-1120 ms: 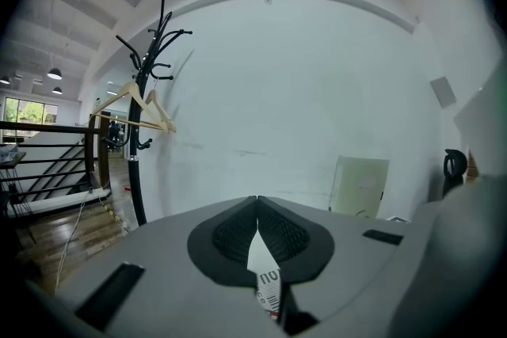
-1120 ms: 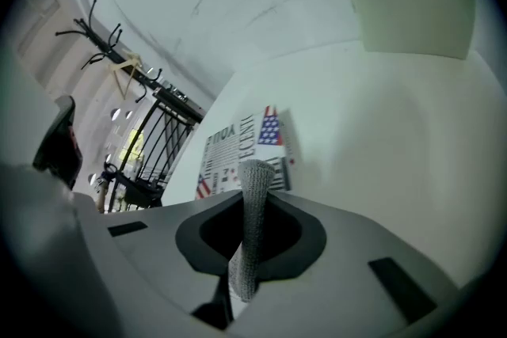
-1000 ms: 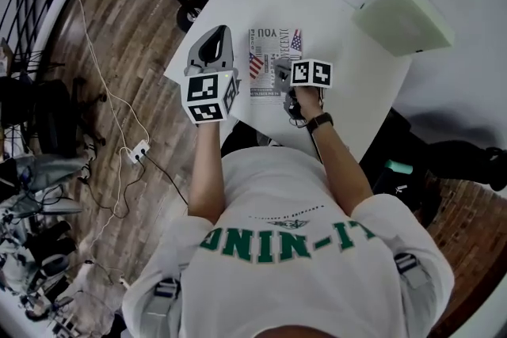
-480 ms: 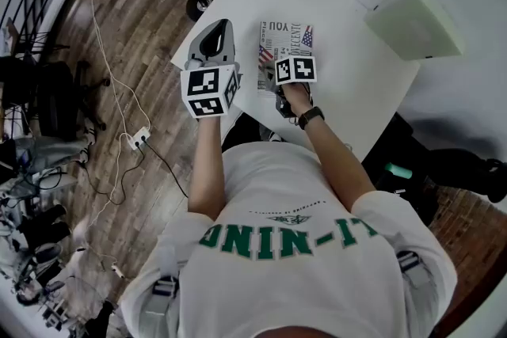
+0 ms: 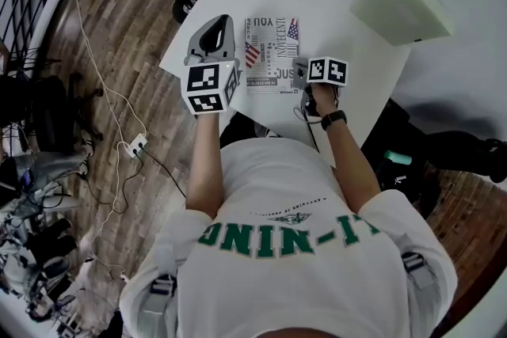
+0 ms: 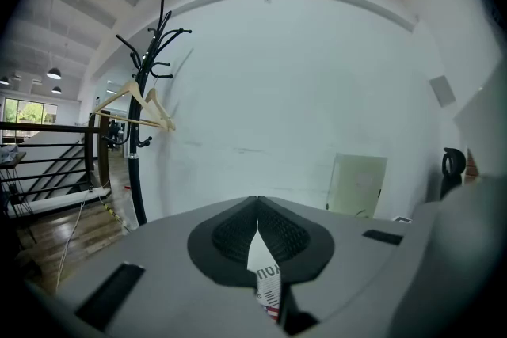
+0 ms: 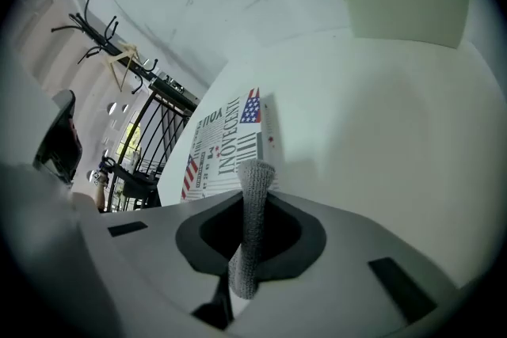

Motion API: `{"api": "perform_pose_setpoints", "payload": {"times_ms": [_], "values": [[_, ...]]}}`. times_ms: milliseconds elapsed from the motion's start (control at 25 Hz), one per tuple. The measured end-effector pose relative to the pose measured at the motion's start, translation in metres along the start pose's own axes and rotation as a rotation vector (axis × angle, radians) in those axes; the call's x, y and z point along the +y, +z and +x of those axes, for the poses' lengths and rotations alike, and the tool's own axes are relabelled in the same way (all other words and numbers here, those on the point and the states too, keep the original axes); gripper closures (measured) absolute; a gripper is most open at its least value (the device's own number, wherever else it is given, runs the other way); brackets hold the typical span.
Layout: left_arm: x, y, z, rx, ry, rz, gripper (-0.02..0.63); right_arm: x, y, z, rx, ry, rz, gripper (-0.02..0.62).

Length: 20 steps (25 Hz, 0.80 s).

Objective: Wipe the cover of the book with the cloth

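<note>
My right hand-held gripper (image 7: 253, 198) is clamped on a grey cloth (image 7: 250, 241), which sticks up between its jaws right by the book's (image 5: 269, 53) right edge. The book lies flat near the desk's (image 5: 333, 0) near edge, cover up, printed with words and flags. My left hand-held gripper (image 6: 257, 200) is at the book's left edge, jaws together at the tips and gripping nothing. A pale box (image 5: 402, 10) sits at the desk's far right corner.

White T-shirt (image 5: 293, 249) with green lettering, dark wristband (image 5: 333, 119), perhaps a watch; grey left claw (image 5: 223, 23) with marker cube (image 5: 211, 88).
</note>
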<state>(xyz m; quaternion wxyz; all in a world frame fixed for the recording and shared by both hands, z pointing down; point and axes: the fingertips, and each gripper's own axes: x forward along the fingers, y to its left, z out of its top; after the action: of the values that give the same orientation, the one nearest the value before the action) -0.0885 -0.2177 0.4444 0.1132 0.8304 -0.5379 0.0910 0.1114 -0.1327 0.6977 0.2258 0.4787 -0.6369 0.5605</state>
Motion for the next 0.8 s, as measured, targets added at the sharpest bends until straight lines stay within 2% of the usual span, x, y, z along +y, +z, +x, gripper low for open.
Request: {"api": "perform_pose_setpoints", "payload": {"times_ms": [200,360,440,600,680,800], "values": [[0.0,-0.001,-0.001,0.001,0.007,0.001,0.591,-0.011,0.003,-0.006,-0.029,0.006,0.056,0.563],[0.009,-0.002,-0.007,0.001,0.029,-0.004,0.591,0.035,0.009,0.001,-0.036,0.116,0.046,0.563],[0.014,-0.004,-0.01,0.004,0.043,-0.006,0.591,0.064,0.007,0.012,-0.009,0.164,0.014,0.563],[0.022,-0.004,-0.015,0.006,0.064,-0.005,0.591,0.116,-0.014,0.04,0.087,0.208,-0.098,0.563],[0.024,-0.003,-0.016,0.005,0.069,-0.003,0.591,0.134,-0.028,0.053,0.134,0.207,-0.142,0.563],[0.024,-0.001,-0.018,0.006,0.071,0.002,0.591,0.141,-0.049,0.066,0.196,0.158,-0.198,0.563]]}}
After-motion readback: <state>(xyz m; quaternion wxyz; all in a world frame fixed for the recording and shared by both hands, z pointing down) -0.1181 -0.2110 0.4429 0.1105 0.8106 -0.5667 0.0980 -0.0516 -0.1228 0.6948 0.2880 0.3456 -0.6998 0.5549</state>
